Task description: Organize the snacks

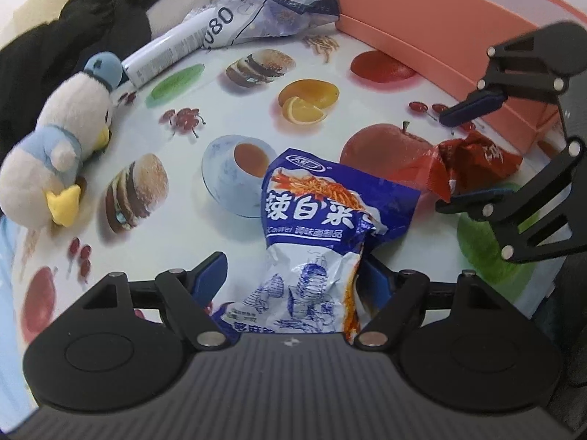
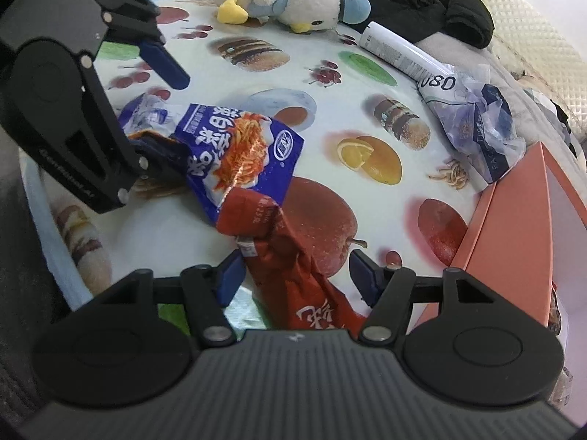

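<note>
On tabletop with printed fruit-and-burger cloth (image 1: pixel 227 117), both snack packets not yet put away. Blue and white crinkled plastic snack packet (image 1: pixel 315 227) lying between fingers of left claw (image 1: pixel 293 282), jaws standing wide, right pad seeming at the packet edge, left pad apart; no firm grip visible. Red crinkled foil snack packet (image 2: pixel 290 256) lying between fingers of right claw (image 2: pixel 293 275), jaws about half open, pads apart from foil. Packets touching each other, red corner over blue. Salmon-pink cardboard box (image 2: pixel 513 227) standing near at tabletop edge, inside mostly hidden, cannot tell if anything already stored. Likely still early: grasp and transfer of both packets left. Plush penguin toy (image 1: pixel 55 154) and white tube (image 1: pixel 172 51) lying well apart, untouched.
</note>
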